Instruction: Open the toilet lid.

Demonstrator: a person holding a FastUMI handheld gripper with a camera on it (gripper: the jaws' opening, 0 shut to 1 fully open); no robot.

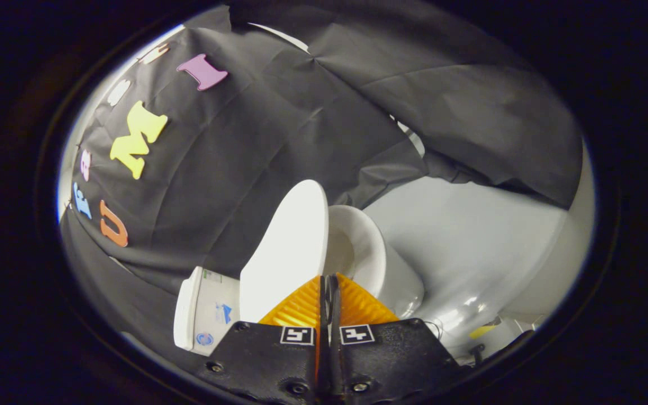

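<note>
Already the lid (287, 247) stands raised at twelve o'clock just ahead of the gripper (328, 287); its ribbed orange fingers (301, 306) sit clenched together, holding nothing; I judge a gentle push should rest it against the tank (206, 312); smooth glossy white oval, with the bowl (366, 253) at one o'clock.

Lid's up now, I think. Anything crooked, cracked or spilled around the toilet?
Nothing stands out. The toilet lid is raised off the bowl, near the tank; gripper fingers are closed together just before it, holding nothing.
</note>
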